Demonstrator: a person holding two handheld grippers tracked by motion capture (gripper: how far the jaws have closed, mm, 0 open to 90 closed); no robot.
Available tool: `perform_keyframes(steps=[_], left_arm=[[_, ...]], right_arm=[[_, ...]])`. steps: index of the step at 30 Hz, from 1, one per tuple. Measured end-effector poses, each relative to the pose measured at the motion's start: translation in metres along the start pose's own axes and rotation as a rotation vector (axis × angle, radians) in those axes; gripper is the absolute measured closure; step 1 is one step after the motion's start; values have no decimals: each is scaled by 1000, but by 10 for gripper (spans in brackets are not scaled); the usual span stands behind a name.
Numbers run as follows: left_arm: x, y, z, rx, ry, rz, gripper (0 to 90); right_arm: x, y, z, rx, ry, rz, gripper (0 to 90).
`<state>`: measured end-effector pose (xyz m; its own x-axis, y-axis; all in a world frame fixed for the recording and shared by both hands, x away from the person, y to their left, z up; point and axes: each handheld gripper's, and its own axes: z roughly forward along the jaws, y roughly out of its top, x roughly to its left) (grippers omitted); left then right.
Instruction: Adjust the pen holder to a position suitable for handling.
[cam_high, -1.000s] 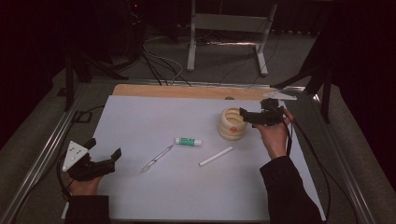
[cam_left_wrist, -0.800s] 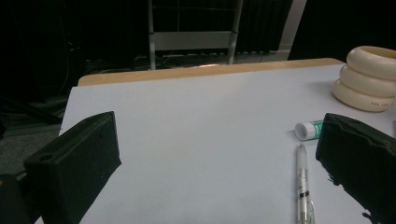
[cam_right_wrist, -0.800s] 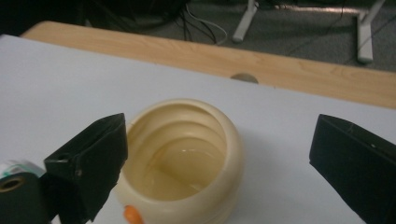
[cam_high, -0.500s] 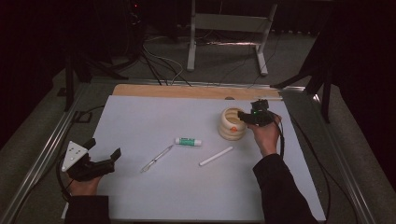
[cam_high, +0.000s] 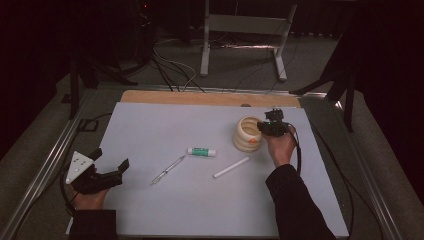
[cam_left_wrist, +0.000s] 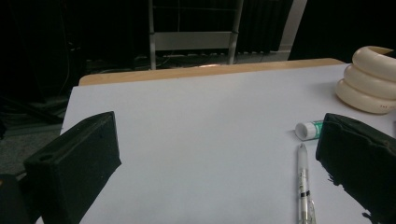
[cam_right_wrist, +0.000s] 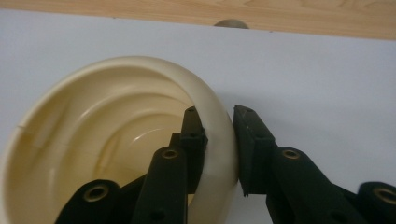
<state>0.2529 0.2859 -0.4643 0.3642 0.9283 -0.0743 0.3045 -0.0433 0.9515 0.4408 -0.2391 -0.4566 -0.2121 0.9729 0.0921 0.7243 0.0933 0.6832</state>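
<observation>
At the left of the white-covered surface (cam_high: 150, 125), the left gripper (cam_high: 111, 170) is resting near the front edge, its jaws standing wide apart with nothing between them. Moving right, a clear slim pen (cam_high: 167, 170) is lying just ahead of it, then a white glue stick with a green label (cam_high: 202, 151), then a plain white marker-like stick (cam_high: 231, 167), all three loose and apart from one another. Farther right, near the wooden back strip (cam_high: 210, 98), a cream ribbed plastic cup (cam_high: 247, 134) is standing upright, and the right gripper (cam_high: 265, 131) is clamping its rim. In the right gripper view, the jaws have just been closing and are now pinching the cup's wall (cam_right_wrist: 219, 140), one jaw inside the bowl and one outside.

The step in hand looks like securing the cup by its rim. The next move probably calls for lifting it straight up and keeping it level, since a pinch on one side of a rounded lip may let it swing or slip. The pen, glue stick and marker are waiting, likely to go into the cup.
</observation>
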Motion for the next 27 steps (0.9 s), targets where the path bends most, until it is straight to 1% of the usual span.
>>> perform_keyframes(steps=[3, 5, 9, 11, 19, 21, 27], left_arm=[[0, 0, 0, 2, 1, 0, 1], [0, 0, 0, 2, 1, 1, 1], [0, 0, 0, 3, 1, 3, 1], [0, 0, 0, 2, 1, 2, 1], [0, 0, 1, 5, 1, 5, 1], [0, 0, 0, 5, 1, 3, 1], [0, 0, 1, 6, 0, 6, 1]], right_arm=[[1, -1, -1, -4, -2, -9, 763], [2, -1, -4, -18, 2, -20, 764], [8, 1, -10, -40, 27, -23, 769], [12, 2, -12, -45, 38, -35, 769], [29, -1, -16, -35, 79, -73, 772], [32, -2, -16, -31, 86, -74, 774], [43, -5, -17, -18, 95, -105, 774]])
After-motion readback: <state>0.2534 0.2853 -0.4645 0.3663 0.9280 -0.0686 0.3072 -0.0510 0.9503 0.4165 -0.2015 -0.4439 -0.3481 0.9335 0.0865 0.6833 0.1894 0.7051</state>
